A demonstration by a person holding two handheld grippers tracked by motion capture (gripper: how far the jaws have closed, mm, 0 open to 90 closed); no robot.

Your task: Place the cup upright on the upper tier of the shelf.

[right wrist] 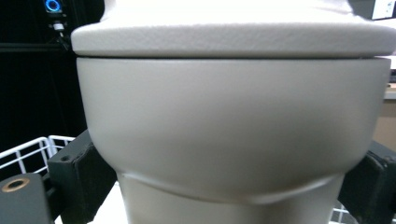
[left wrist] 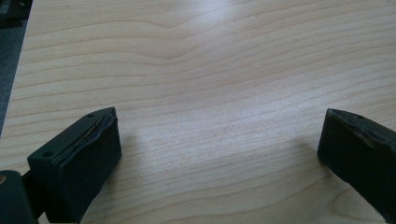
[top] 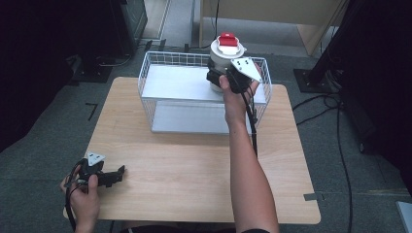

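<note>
1. Light wood-grain tabletop [top: 194, 165] fills mid-frame in the high view; white wire basket [top: 150, 73] w/ a flat white bottom sits at its upper centre.
2. White plastic jug-like container [top: 221, 60] w/ a red flip lid [top: 227, 40] stands upper centre of frame, at the basket's far right part.
3. Right gripper [top: 218, 76], black w/ grey three-cornered plate, is held by the right hand [top: 233, 94], arm stretched up from bottom centre.
4. Right gripper view: container [right wrist: 233, 126] fills the frame; the fingers [right wrist: 79, 172] pinch its narrower lower body, one each side.
5. Left gripper [top: 114, 175] rests lower left on the tabletop, in the left hand [top: 83, 194].
6. Left gripper view: fingers [left wrist: 84, 154] spread wide apart, bare wood [left wrist: 210, 93] betw. them.
</note>
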